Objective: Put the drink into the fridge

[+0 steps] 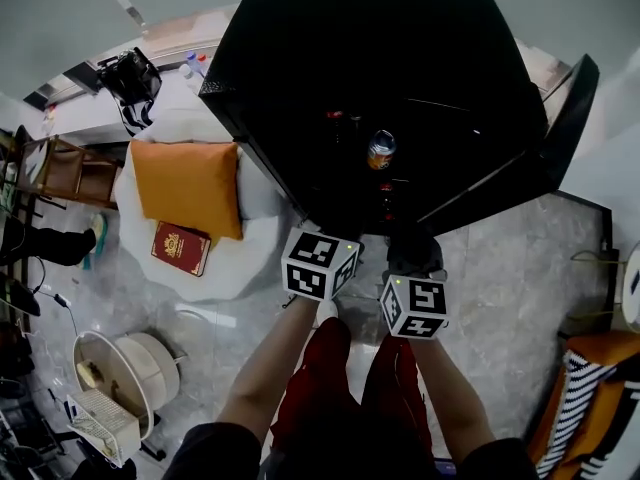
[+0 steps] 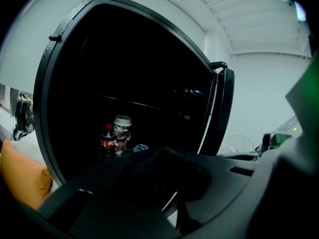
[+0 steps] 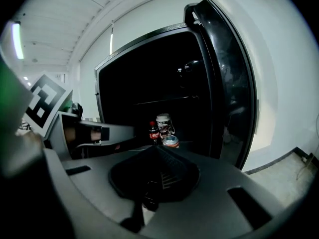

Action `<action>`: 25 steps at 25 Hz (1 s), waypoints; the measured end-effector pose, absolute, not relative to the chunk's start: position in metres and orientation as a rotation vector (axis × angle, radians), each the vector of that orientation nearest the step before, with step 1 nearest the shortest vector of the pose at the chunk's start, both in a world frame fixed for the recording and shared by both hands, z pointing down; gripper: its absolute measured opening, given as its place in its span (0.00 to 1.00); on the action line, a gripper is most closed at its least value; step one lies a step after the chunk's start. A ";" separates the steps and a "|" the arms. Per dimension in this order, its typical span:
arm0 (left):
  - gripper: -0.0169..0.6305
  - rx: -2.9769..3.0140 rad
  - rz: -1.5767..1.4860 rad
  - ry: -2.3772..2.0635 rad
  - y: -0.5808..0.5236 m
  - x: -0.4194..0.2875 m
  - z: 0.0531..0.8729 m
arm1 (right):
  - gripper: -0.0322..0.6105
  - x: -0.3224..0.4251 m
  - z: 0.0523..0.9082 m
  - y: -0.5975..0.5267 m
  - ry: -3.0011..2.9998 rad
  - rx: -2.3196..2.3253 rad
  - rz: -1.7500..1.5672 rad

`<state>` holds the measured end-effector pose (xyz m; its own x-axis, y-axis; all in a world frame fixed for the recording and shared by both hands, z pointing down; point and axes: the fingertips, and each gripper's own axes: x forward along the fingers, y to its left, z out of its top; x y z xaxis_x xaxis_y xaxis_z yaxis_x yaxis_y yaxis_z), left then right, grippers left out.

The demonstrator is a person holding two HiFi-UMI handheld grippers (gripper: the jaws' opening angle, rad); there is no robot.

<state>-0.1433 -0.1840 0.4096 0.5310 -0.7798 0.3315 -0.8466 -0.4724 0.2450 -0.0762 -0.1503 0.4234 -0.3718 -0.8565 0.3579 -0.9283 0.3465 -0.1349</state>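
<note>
As read from the left, left gripper (image 2: 164,159): black jaws pressed together, nothing between them; aims into the tall black open fridge (image 2: 44,113), just short of its mouth.
Cola bottle: small dark plastic bottle with red cap and red label (image 2: 108,141); stands upright on the lower shelf, leftmost of three.
Cup: white-lidded printed paper cup (image 2: 122,131); upright, close against the bottle's right side, touching or not cannot tell.
Drink: short metal can with a blue-grey top (image 3: 171,141); already inside the fridge, upright on the same shelf, nearest the front edge, right of bottle and cup; long axis vertical.
Right gripper (image 3: 158,158): black jaws closed to a point, empty; aims almost straight at the can.
Door: glossy black slab (image 3: 227,83), swung wide at far right, beyond the right gripper.
Bearing: lies ahead of both tips, deeper in; sits more squarely before the right gripper, so judged nearer that hand.
Step, as judged: placing apparently done; only shutting the door left, closest to the right hand.
</note>
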 end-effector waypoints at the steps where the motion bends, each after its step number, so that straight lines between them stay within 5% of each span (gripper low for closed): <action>1: 0.05 2.397 0.251 -1.336 -0.181 -0.144 0.407 | 0.08 -0.078 0.422 -0.147 -2.390 1.598 0.474; 25: 0.04 2.343 0.181 -1.486 -0.098 -0.172 0.332 | 0.07 -0.046 0.327 -0.093 -2.556 1.537 0.410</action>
